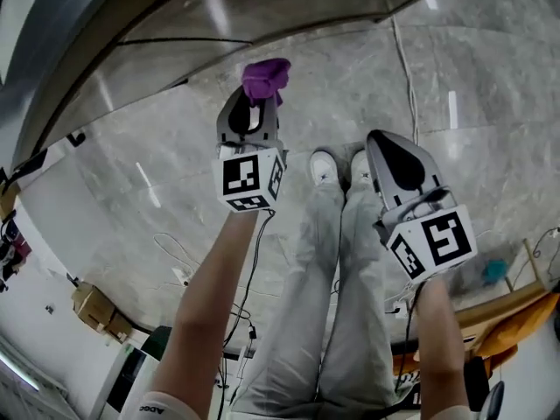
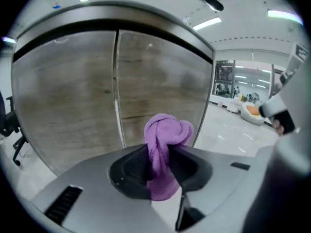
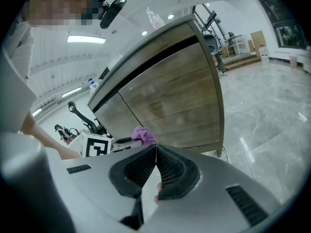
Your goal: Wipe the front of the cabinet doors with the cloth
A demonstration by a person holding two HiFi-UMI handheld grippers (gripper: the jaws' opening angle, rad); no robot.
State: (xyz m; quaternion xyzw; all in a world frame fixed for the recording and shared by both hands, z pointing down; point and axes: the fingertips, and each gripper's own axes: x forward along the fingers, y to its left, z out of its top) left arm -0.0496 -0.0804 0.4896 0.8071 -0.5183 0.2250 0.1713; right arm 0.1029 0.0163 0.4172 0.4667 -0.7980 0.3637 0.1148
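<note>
While around cloth (image 1: 265, 77), left tool (image 1: 260, 105) outstretched.

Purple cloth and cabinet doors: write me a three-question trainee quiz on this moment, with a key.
1. True or false: the right gripper has its fingers shut on nothing.
2. What holds the purple cloth? A) the left gripper B) the right gripper C) nothing, it lies on the floor
3. How many cabinet doors does the left gripper view show?
Key: 1 true; 2 A; 3 two.
</note>
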